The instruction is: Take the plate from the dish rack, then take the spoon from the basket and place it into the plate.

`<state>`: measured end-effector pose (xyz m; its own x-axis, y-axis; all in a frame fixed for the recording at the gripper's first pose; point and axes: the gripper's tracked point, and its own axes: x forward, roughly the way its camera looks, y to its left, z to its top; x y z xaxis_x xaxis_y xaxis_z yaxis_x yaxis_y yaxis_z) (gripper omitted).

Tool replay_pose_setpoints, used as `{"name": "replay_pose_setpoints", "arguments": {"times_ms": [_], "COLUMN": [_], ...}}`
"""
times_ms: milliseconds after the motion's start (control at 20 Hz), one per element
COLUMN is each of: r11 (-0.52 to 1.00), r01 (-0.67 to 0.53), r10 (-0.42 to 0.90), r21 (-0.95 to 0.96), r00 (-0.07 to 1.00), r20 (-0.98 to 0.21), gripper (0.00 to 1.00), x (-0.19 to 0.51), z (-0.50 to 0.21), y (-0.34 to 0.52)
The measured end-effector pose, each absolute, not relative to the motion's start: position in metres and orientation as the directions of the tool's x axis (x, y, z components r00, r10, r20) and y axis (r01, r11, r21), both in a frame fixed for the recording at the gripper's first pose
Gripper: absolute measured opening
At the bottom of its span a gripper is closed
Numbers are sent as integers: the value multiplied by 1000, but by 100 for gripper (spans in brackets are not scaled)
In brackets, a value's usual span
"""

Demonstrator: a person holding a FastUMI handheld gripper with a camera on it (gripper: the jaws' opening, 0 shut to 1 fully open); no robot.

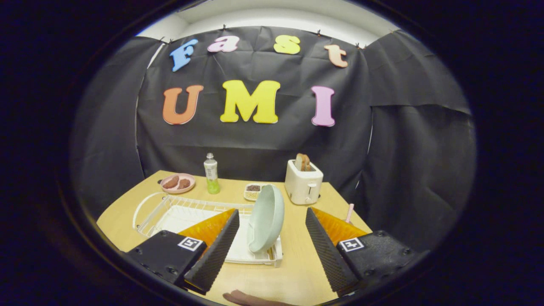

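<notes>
My gripper (270,244) is spread wide, holding nothing; the plate (266,219) stands upright in the dish rack (170,212), so every step remains.

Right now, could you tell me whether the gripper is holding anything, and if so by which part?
Nothing is held. The gripper is open, its fingers spread to either side of the pale green plate, which stands on edge in the white dish rack, untouched.

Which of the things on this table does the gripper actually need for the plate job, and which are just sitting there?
Needed:
- pale green plate, on edge in the white dish rack
- hand-held gripper, fingers open, plate between them, untouched

Just sitting there:
- toaster with bread
- bottle
- pink plate of food
- small snack dish
</notes>
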<state>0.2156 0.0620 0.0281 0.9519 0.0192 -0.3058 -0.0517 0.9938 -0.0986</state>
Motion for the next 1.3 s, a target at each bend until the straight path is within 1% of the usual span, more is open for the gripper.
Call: {"name": "replay_pose_setpoints", "arguments": {"times_ms": [150,200,300,400,500,550,600,700,800,850,900,950,1050,1300], "r11": [984,984,983,980,977,969,957,945,943,937,919,893,875,831], "r01": [-4,-13,-70,-96,-99,-93,-90,-107,-103,-92,-60,-27,-18,21], "r10": [-69,-65,-27,-39,-81,-122,-158,-178,-195,-220,-278,-341,-365,-418], "r21": [-176,-177,-168,-172,-191,-230,-274,-308,-315,-338,-389,-450,-485,-556], "r00": [913,900,856,762,652,629,629,621,594,596,601,611,634,684], "r20": [-402,-431,-517,-646,-754,-768,-761,-763,-781,-772,-749,-714,-682,-598], "gripper": [100,100,99,97,79,70,64,53,49,45,41,31,27,25], "x": [259,269,290,305,311,318,325,333,334,338,340,341,338,324], "z": [29,32,29,11,-8,-10,-6,-1,-1,-1,-1,0,1,9], "y": [46,48,64,70,73,71,71,80,88,90,85,80,89,100]}}
